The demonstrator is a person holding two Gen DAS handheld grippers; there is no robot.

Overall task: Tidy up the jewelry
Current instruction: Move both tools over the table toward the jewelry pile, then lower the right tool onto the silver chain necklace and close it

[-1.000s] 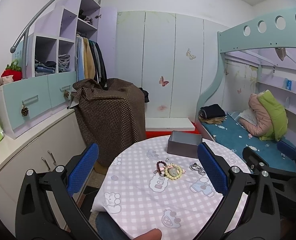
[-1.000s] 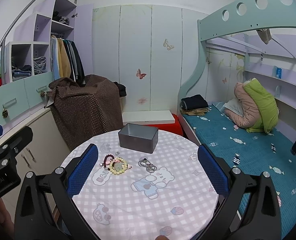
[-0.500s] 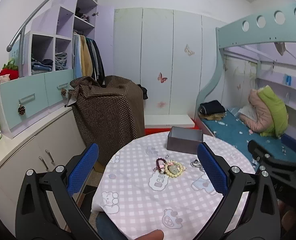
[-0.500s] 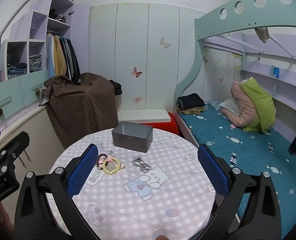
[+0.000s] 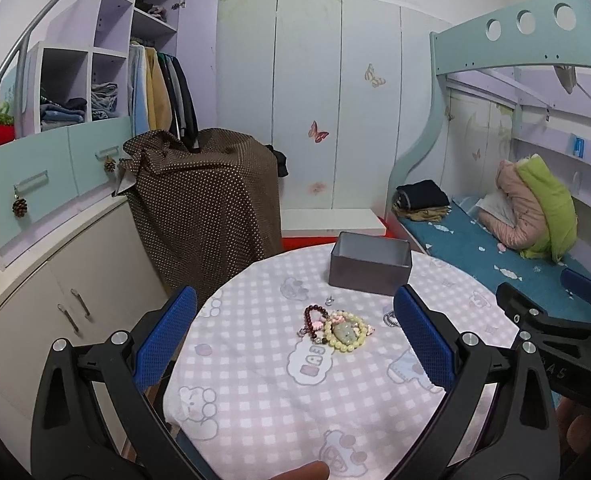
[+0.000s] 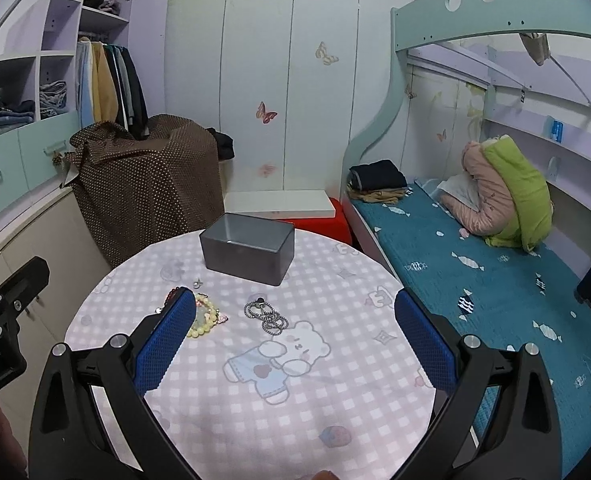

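1. The left gripper [image 5: 293,336] hangs above the near part of the round surface [image 5: 255,392], its blue-padded fingers spread wide with nothing between them.
2. The right gripper [image 6: 295,332] hangs over the same surface, likewise wide open and empty.
3. A grey box [image 5: 370,263] stands open-topped on the far side of the surface; its inside cannot be seen from the left wrist view, and the right wrist view shows only a bare inner wall.
4. All the jewelry lies loose on the checked cloth, on the near side of the box.
5. A ring of pale yellow beads [image 5: 345,333] with a greenish pendant in its middle lies nearer to the cameras than the box, well apart from it.
6. A dark red bead bracelet [image 5: 315,322] touches the yellow beads, on the side farther from the bed [image 6: 475,280].
7. A small pink piece sits where the two bead rings meet.
8. A silver chain [image 6: 265,314] lies in loose loops on the bed side of the beads, near them but apart.
9. A tiny silver item [image 6: 197,281] lies alone between the box and the beads.
10. In the left wrist view the right gripper's black body shows at the right edge, beyond the surface's rim.
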